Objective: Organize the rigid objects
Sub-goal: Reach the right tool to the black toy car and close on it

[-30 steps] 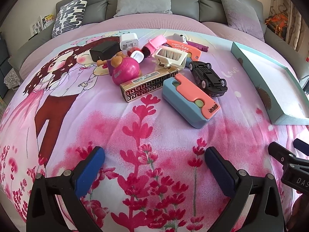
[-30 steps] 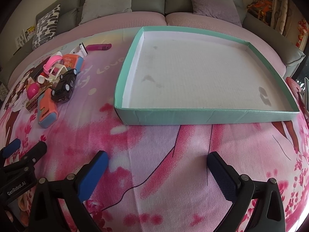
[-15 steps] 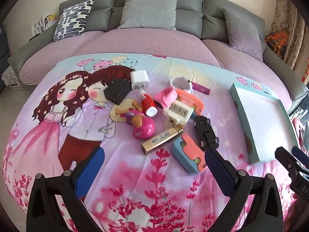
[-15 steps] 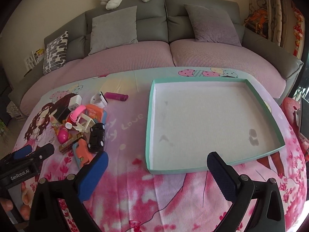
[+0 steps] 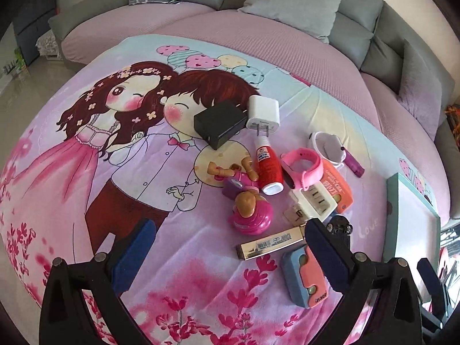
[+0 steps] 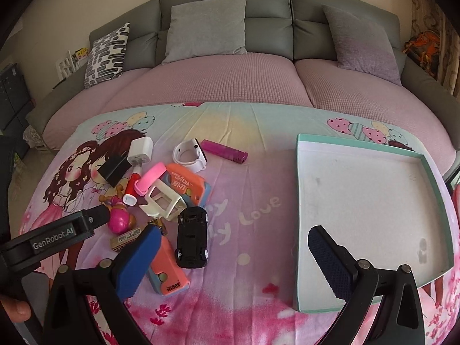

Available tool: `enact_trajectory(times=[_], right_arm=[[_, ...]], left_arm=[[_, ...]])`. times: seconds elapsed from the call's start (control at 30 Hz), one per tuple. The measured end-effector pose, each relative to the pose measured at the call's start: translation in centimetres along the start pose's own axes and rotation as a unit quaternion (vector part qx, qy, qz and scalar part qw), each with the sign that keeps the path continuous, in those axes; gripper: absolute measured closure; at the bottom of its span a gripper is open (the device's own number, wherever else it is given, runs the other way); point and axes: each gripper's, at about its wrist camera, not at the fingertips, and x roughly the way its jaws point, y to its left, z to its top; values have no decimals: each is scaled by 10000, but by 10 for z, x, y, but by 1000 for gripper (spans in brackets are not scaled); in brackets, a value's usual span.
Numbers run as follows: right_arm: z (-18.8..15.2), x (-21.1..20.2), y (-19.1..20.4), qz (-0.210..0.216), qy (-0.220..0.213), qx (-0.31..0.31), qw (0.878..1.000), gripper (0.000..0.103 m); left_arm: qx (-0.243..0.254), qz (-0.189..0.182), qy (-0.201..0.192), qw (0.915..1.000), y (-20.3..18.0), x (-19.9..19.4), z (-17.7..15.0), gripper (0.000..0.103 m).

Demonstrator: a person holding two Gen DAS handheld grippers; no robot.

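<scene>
- Pink-flowered blanket (image 6: pixel 247 284) fills less of each view than a second ago: both wrist cameras now look down from higher and farther back, so the whole clutter and the sofa (image 6: pixel 227 23) behind it show at once.
- Left tongs (image 5: pixel 230 247) are spread wide and hold nothing; compared with a second ago their view has swung left, and the pile now sits toward the right finger rather than centred ahead.
- Right tongs (image 6: pixel 235 256) are also spread and hold nothing; the teal tray (image 6: pixel 362 143) that filled their view a second ago now lies to the right, with the pile in sight on the left.
- The rigid things lie where they were, heaped on the blanket: black toy car (image 6: pixel 192 235), blue-and-coral case (image 6: pixel 168 270), gold patterned box (image 5: pixel 270 243), pink round toy (image 5: pixel 253 215), red tube (image 5: pixel 268 169), pink watch band (image 5: pixel 302 166), white charger (image 5: pixel 264 113), black adapter (image 5: pixel 220 123), white frame piece (image 6: pixel 164 201), orange case (image 6: pixel 185 185), white band (image 6: pixel 189 155) and magenta tube (image 6: pixel 224 151).
- The tray holds nothing, well apart from the pile.
- My reading: nothing is sorted yet. The pull-back looks like a survey before the first pick, and the car or the blue-and-coral case, nearest the right tongs, seem the easiest starts.
</scene>
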Motion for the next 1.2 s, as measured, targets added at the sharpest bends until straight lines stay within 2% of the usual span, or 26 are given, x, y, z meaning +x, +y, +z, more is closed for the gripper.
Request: enact_trajectory(times=[0.3,0.4,0.53,0.7,0.83,0.9,1.07,1.2], right_arm=[[-10,48,15,170,407,-215,9988,0],[-13,60,21,163,552,-331,9978,4],[-14,65,18,233,522,-278,9980,6],[-17,72,10,95,645,-191,9977,20],[-16,69,12,170,569,-186,9981,23],[-16,68,13,193,561,-205,9980,31],[-16,64,9,273,525,-121,9982,42],[-15,64,6,297,524,-44,9982,44]], left_arm=[[-140,197,-177,9996,12,11,-4,0],[-173,305,-174,9992,16,13,-5,0],[-162,412,-232,9988,17,14,-6,0],[-83,420,-157,9990,12,19,-10,0],[-28,257,-55,9997,5,23,-14,0],[10,151,9,9999,0,25,-17,0],[155,73,97,9998,-14,29,-21,0],[230,7,144,9996,-21,31,-23,0]])
